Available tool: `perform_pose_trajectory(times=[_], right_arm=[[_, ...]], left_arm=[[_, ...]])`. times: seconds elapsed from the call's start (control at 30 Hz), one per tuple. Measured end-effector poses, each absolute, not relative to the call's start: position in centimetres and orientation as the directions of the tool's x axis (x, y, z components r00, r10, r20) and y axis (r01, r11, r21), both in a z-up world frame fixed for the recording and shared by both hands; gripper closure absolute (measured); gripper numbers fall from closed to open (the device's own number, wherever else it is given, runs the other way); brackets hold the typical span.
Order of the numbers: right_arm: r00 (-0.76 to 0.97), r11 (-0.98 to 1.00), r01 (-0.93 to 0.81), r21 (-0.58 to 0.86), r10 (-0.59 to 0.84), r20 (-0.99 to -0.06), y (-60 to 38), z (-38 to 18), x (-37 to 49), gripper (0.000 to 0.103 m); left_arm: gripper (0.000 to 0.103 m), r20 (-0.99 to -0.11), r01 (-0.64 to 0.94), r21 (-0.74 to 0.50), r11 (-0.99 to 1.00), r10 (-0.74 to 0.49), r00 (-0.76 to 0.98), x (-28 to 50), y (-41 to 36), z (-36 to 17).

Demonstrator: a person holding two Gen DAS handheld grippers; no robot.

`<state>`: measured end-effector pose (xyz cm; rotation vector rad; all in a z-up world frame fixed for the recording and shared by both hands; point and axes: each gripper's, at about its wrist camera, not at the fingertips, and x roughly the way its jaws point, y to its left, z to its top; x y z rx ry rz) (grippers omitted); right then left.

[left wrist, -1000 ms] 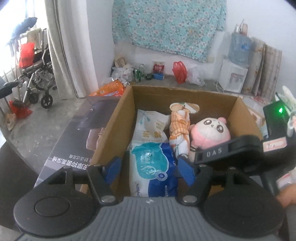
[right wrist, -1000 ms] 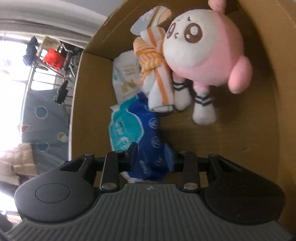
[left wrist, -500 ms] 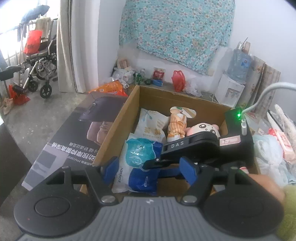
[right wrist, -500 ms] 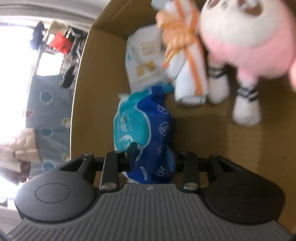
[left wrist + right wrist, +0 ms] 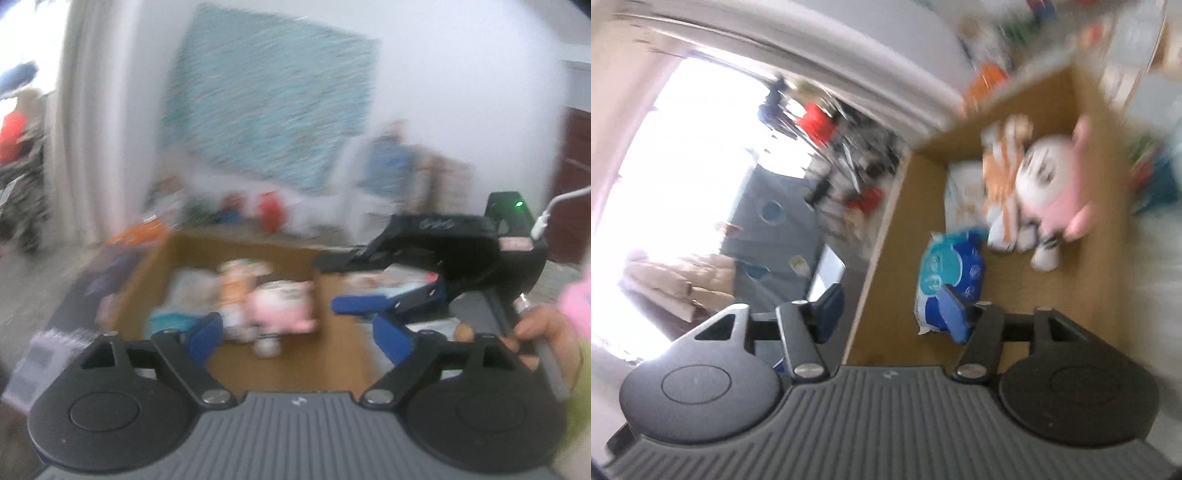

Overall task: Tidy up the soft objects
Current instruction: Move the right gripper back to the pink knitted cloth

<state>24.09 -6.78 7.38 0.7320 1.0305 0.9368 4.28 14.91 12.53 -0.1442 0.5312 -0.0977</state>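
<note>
- Left gripper (image 5: 299,338) spread wide, jaws just opened further, nothing between them.
- Right gripper (image 5: 892,314) likewise opened just now, empty; seen from the left, crossing before the cardboard box's (image 5: 155,266) right wall, held by a hand (image 5: 546,339).
- Lettering too blurred to read.
- Inside the box: blue wipes pack (image 5: 951,267) near the front left corner, orange-striped cloth (image 5: 1003,184) and pink plush (image 5: 1052,184) farther back.

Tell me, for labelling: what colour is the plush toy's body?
Pink, white face; plush toy shows best in right wrist view.

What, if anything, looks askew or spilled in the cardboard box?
Nothing spilled. The pink-and-white plush toy, orange-striped cloth bundle and blue wipes pack lie loosely at differing angles inside the brown cardboard box. Blur hides finer detail.
</note>
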Motion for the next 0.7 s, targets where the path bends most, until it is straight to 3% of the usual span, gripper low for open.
perform_pose_trajectory(times=[0.03, 0.1, 0.2, 0.4, 0.6, 0.7], right_arm=[[0.258, 0.425, -0.320, 0.847, 0.899, -0.354, -9.8, 8.6, 22.8, 0.027], [0.347, 0.438, -0.363, 0.823, 0.883, -0.316, -15.6, 10.5, 19.9, 0.020], [0.506, 0.512, -0.367, 0.777, 0.810, -0.294, -24.5, 12.0, 15.5, 0.016], [0.699, 0.712, -0.204, 0.672, 0.587, -0.409, -35.8, 12.0, 9.6, 0.016], [0.696, 0.781, -0.097, 0.617, 0.497, -0.519, -39.5, 9.0, 8.3, 0.016], [0.664, 0.801, -0.071, 0.594, 0.482, -0.572, -39.7, 6.7, 9.1, 0.016]], left_arm=[[0.010, -0.482, 0.100, -0.167, 0.981, -0.169, 0.859, 3.8, 13.6, 12.5], [0.009, -0.467, 0.198, -0.183, 0.963, -0.262, 0.845, 3.1, 10.4, 12.1], [0.009, -0.471, 0.331, -0.209, 0.920, -0.391, 0.791, 2.8, 5.7, 10.9], [0.009, -0.508, 0.517, -0.201, 0.832, -0.540, 0.671, 3.0, -3.4, 7.4], [0.011, -0.534, 0.615, -0.168, 0.771, -0.595, 0.600, 3.5, -9.9, 3.6], [0.017, -0.540, 0.602, -0.164, 0.781, -0.582, 0.608, 4.4, -11.6, 1.6]])
